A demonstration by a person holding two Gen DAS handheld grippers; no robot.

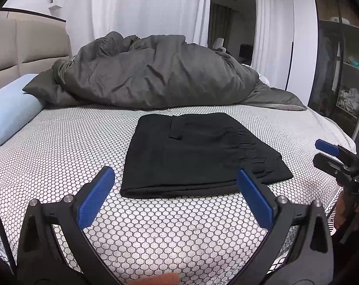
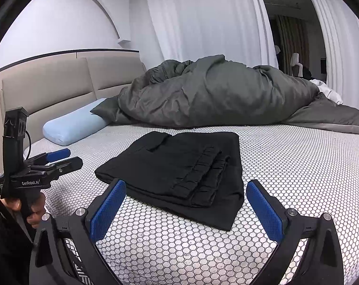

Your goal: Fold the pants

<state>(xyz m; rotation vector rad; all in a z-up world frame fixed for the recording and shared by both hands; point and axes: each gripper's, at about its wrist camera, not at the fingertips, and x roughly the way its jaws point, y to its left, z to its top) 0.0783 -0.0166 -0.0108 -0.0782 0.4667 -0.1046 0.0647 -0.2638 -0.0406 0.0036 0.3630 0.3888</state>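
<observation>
Pants (image 1: 193,156) lie folded into a thick black square on the bed (image 1: 60,142), in front of the rumpled grey duvet (image 1: 155,76). Both left tongs (image 1: 177,199) and right tongs (image 2: 186,211) gape wide, holding nothing. Soft knit, gathered waistband on top; a careless nudge could probably slide the layers apart.

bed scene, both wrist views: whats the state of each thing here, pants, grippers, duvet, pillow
pants: folded into a compact rectangle, flat on the mattress, untouched
left gripper: open, fingers empty, short of the pants
right gripper: open, fingers empty, pants edge between them
duvet: crumpled in a heap behind the pants
pillow: lying by the headboard, duvet corner against it
</observation>
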